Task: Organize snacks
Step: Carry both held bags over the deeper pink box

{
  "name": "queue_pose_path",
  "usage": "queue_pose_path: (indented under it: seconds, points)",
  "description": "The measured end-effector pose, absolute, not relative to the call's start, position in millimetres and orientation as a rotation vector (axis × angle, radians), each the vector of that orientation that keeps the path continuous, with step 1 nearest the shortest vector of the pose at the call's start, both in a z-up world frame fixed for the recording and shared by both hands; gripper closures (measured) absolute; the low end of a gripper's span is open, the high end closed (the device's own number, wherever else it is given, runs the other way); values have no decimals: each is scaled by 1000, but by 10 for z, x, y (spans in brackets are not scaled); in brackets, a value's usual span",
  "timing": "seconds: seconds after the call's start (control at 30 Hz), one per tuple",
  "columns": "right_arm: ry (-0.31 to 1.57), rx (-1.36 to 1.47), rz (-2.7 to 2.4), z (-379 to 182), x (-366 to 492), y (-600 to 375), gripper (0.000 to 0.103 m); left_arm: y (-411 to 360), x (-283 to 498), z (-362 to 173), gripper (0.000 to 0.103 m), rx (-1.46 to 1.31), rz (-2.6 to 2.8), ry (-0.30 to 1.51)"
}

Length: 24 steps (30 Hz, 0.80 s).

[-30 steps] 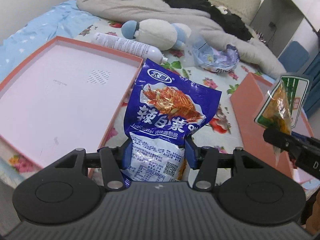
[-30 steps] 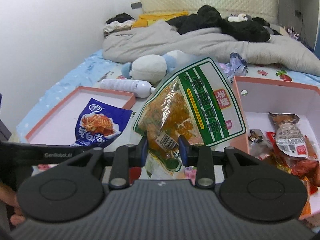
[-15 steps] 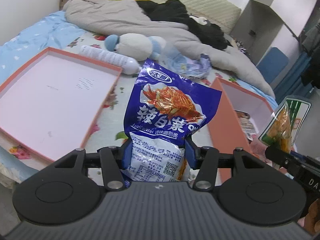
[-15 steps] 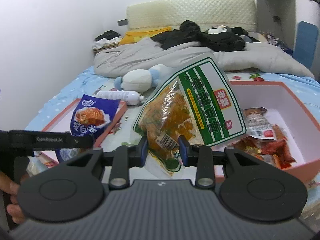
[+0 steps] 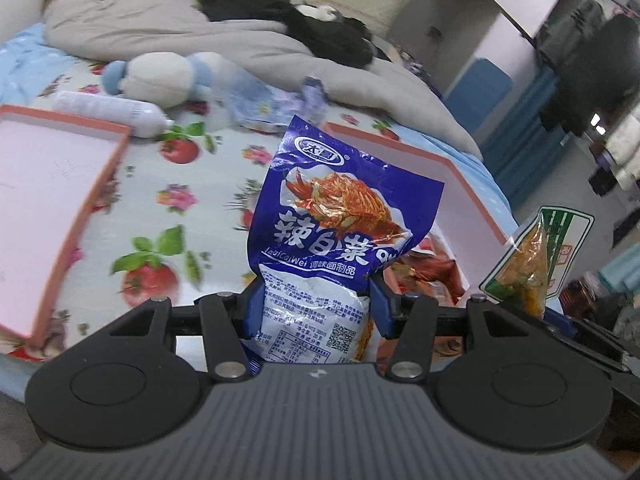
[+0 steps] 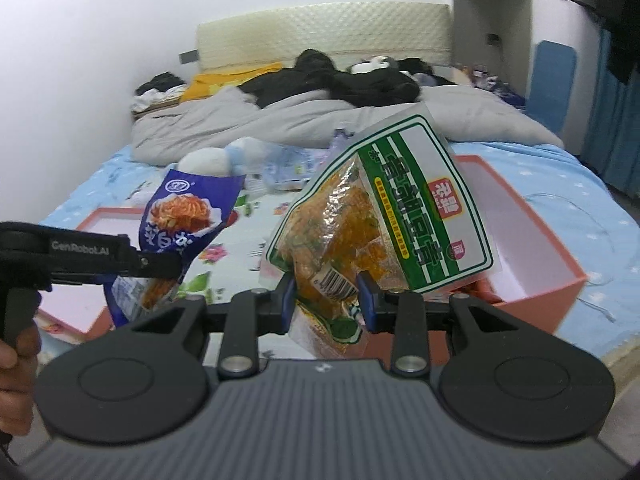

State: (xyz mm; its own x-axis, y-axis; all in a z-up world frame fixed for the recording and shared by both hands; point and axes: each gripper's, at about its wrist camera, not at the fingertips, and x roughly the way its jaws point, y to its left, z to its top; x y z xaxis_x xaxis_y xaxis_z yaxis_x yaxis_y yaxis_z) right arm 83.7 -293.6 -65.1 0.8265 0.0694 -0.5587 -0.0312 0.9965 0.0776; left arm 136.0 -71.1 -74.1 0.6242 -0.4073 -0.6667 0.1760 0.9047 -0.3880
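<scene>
Left wrist view: the left gripper (image 5: 314, 306) pinches the lower part of a blue snack packet (image 5: 338, 232), which stands upright between the blue pads. To the left lies the shallow pink lid (image 5: 60, 184), its orange rim running toward the near edge of the bed. Between that rim and the deep pink box (image 5: 452, 184) on the right is a strip of bare floral sheet (image 5: 192, 184). The box's near-left wall sits just behind the packet, with red snack packs (image 5: 432, 272) inside. Beyond are a white bottle (image 5: 112, 114), a plush toy (image 5: 160, 76) and a grey duvet (image 5: 200, 36). At far right the green snack packet (image 5: 536, 252) shows.

Right wrist view: the right gripper (image 6: 326, 300) clamps the green snack packet (image 6: 384, 216) by its lower corner, tilted up to the right over the box (image 6: 536, 248). The left gripper (image 6: 160, 264) holds the blue packet (image 6: 188, 212) at left, above the lid (image 6: 104, 216), with a hand (image 6: 16, 364) on its handle.

Compared with a second ago, the lid has slid to the left edge of the left view and the box has come to the middle; in the right view the box's open interior now lies under the packet.
</scene>
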Motion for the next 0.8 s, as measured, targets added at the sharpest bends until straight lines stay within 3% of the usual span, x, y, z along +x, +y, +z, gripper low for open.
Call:
queue_pose_path:
  seconds: [0.5, 0.8]
  points:
    - [566, 115, -89, -744, 1157, -3491, 67, -1559, 1912, -490, 45, -201, -508, 799]
    - [590, 167, -149, -953, 1652, -3862, 66, -2143, 2579, -601, 45, -119, -552, 815]
